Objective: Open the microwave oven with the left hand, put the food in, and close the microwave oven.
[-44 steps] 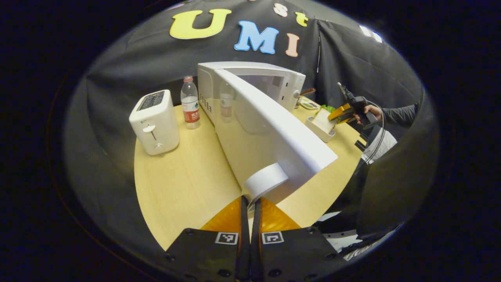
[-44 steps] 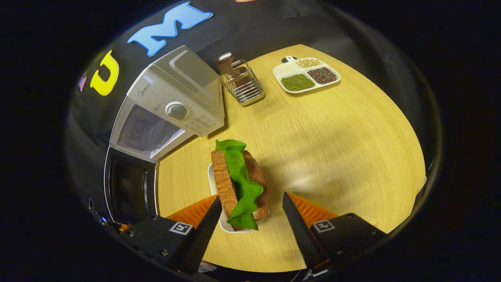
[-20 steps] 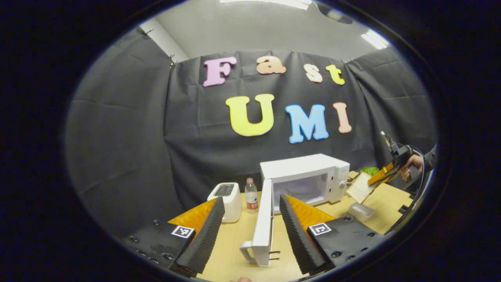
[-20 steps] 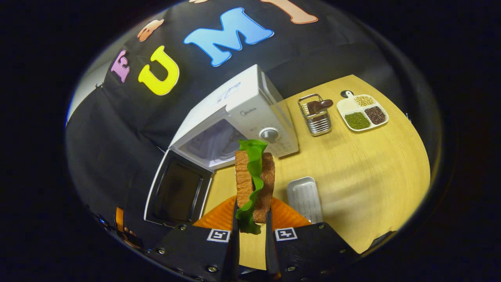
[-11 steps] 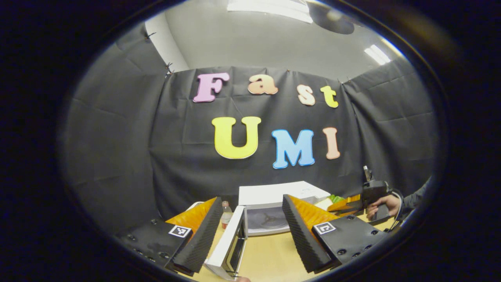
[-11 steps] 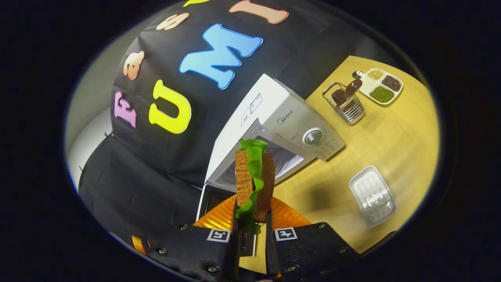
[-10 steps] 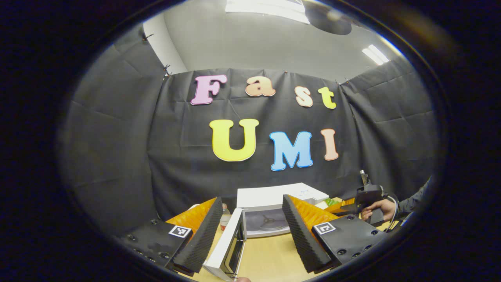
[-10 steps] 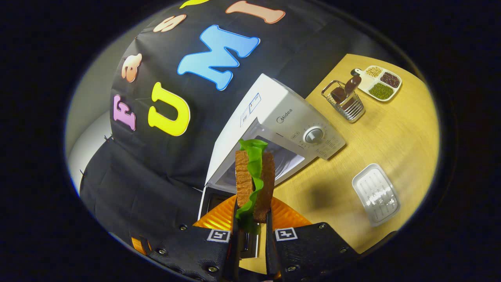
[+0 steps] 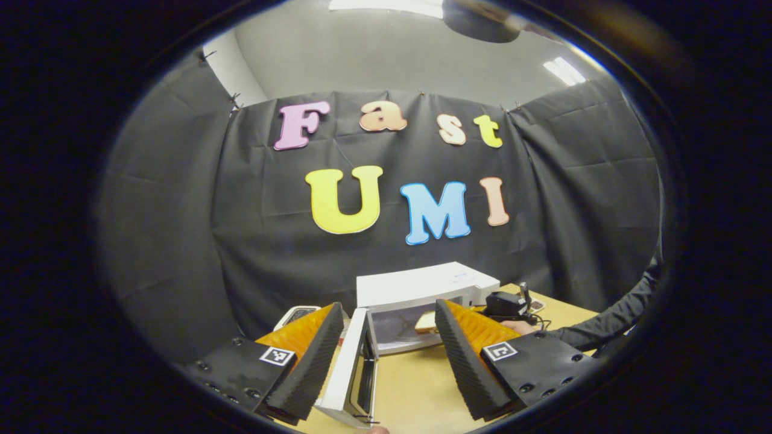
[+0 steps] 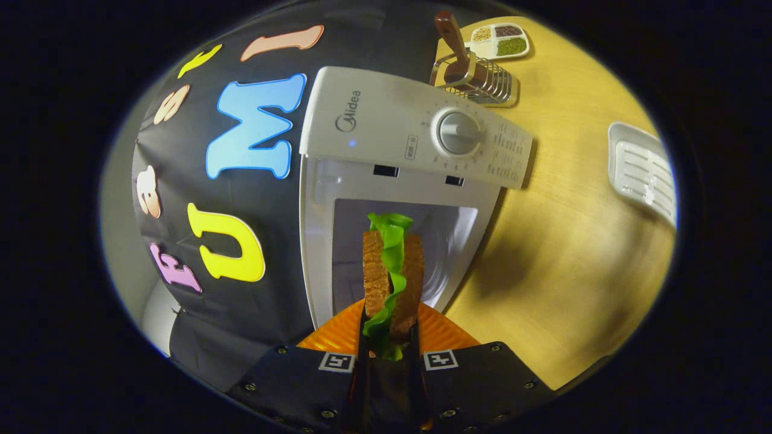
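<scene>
In the left gripper view, the left gripper is hovering with its fingers spread wide, gripping nothing. The microwave door is standing swung open at the cavity's left edge, leaving the mouth of the microwave unobstructed. In the right gripper view, the right gripper is pinching the sandwich narrowly between both fingers, right at the opening, with the control panel beside it and bare table to the right. Half a second ago the sandwich was farther off; the tray is sitting at the table's edge.
</scene>
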`<control>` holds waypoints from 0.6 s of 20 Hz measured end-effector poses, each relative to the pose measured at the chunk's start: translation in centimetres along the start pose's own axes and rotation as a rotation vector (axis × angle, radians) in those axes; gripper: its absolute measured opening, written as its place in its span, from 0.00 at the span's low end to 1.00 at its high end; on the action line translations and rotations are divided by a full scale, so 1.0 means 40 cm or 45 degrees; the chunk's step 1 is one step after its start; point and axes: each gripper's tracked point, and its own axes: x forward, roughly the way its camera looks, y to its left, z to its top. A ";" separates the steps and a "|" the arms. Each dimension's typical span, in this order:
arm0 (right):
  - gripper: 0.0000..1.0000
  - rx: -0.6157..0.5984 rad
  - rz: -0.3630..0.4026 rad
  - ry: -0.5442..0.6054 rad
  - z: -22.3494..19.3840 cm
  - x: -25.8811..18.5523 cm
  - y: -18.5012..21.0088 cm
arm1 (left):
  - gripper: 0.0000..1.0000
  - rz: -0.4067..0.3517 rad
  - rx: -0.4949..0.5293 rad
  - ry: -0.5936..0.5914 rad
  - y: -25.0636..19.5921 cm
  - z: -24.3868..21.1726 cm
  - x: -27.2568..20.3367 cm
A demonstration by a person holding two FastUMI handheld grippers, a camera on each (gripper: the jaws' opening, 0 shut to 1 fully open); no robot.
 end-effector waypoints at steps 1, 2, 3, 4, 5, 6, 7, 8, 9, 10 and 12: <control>0.27 0.040 0.011 -0.035 -0.008 0.037 0.002 | 1.00 0.005 -0.002 0.013 0.007 -0.004 0.000; 0.27 0.077 0.027 -0.067 -0.009 0.068 0.004 | 1.00 0.010 -0.009 0.023 0.011 -0.006 -0.003; 0.27 0.103 0.027 -0.099 -0.012 0.096 0.002 | 1.00 0.018 -0.019 0.034 0.018 -0.010 -0.006; 0.27 0.117 0.029 -0.142 -0.009 0.120 -0.001 | 0.94 0.027 -0.032 0.051 0.024 -0.021 -0.012; 0.27 0.125 0.030 -0.181 -0.009 0.146 -0.005 | 1.00 0.036 -0.043 0.074 0.027 -0.031 -0.020; 0.27 0.140 0.021 -0.214 -0.011 0.171 -0.013 | 1.00 0.044 -0.044 0.095 0.029 -0.041 -0.034; 0.27 0.169 0.010 -0.244 -0.014 0.193 -0.021 | 0.98 0.054 -0.038 0.110 0.035 -0.045 -0.046; 0.27 0.205 0.005 -0.269 -0.018 0.216 -0.026 | 0.98 0.062 -0.032 0.123 0.041 -0.044 -0.058; 0.27 0.226 -0.007 -0.289 -0.023 0.239 -0.033 | 1.00 0.065 -0.032 0.138 0.045 -0.048 -0.067; 0.27 0.229 -0.027 -0.307 -0.026 0.257 -0.042 | 0.98 0.067 -0.032 0.150 0.046 -0.052 -0.073; 0.27 0.242 -0.045 -0.338 -0.024 0.297 -0.051 | 0.94 0.066 -0.029 0.166 0.053 -0.059 -0.079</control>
